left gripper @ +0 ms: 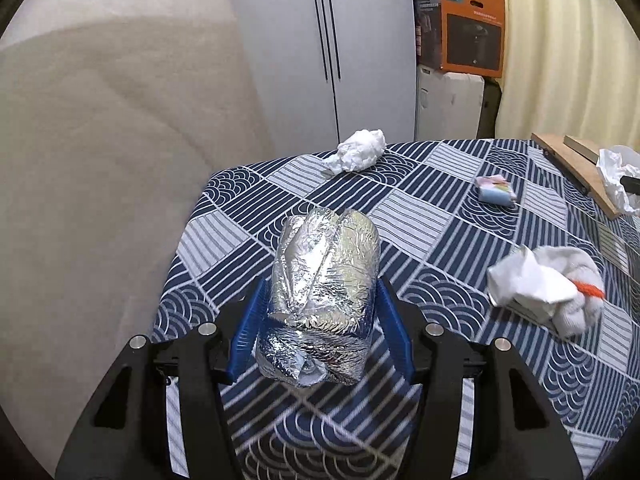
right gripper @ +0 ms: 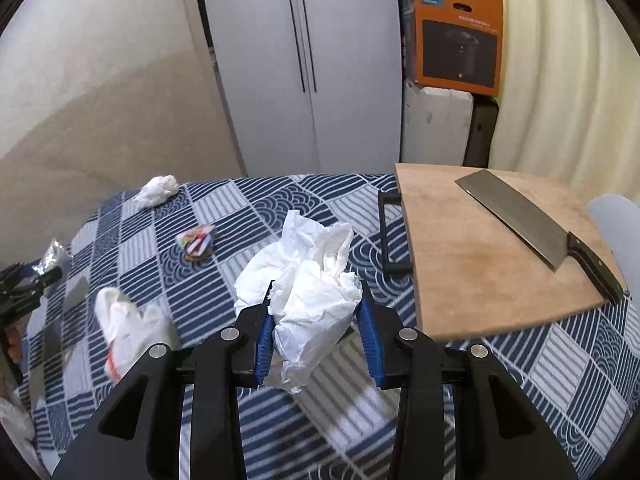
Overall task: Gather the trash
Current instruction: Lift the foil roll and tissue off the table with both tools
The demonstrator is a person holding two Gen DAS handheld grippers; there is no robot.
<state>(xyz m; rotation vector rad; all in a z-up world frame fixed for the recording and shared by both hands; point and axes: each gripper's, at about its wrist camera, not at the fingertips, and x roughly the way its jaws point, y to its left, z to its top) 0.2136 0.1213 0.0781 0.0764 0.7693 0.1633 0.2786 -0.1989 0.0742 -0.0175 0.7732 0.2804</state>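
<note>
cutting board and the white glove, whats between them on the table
In the right wrist view, the crumpled white tissue clamped in the right claw sits between the cutting board and the white glove; beyond it only tablecloth shows.

Silver crinkled foil bundle [left gripper: 324,304] between blue pads [left gripper: 250,328], white tissue wad [right gripper: 308,292], navy-and-white wave-and-stripe tablecloth [left gripper: 440,216], tan wooden cutting board [right gripper: 480,256], orange box [right gripper: 456,32].

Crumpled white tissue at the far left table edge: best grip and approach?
Pinch the crumpled tissue across its bulky rounded body, not the thin tail trailing toward the left. Probably best to come from above: it lies loose on the tablecloth near the table's far edge, so a sideways push could slide it off.
</note>
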